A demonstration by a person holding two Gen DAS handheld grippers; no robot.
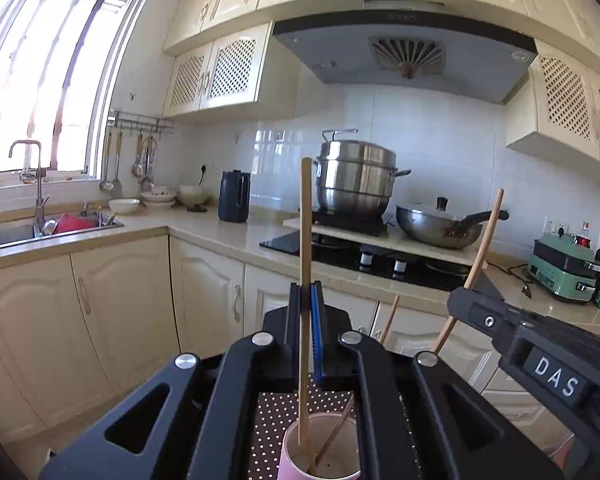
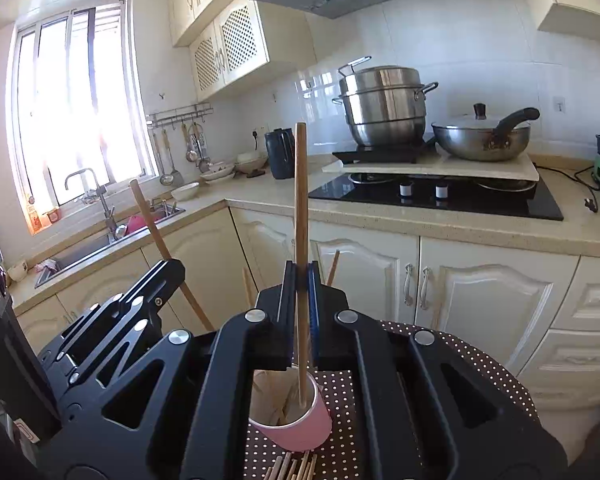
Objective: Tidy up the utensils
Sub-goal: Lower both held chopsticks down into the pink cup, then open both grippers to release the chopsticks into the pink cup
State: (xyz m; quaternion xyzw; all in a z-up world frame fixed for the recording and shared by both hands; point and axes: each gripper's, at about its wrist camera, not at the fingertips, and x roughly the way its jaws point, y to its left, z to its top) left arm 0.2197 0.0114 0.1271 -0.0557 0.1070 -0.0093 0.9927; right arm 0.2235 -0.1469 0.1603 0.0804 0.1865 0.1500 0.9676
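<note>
My left gripper is shut on a wooden chopstick held upright, its lower end inside a pink cup below. Another chopstick leans in that cup. My right gripper is shut on a second wooden chopstick, upright, its lower end in the same pink cup. The right gripper shows at the right of the left wrist view with its chopstick. The left gripper shows at the left of the right wrist view with its chopstick.
The cup stands on a brown polka-dot cloth. Several loose chopsticks lie on the cloth near its front. Behind are cream cabinets, a black hob with a steel steamer pot and wok, and a sink.
</note>
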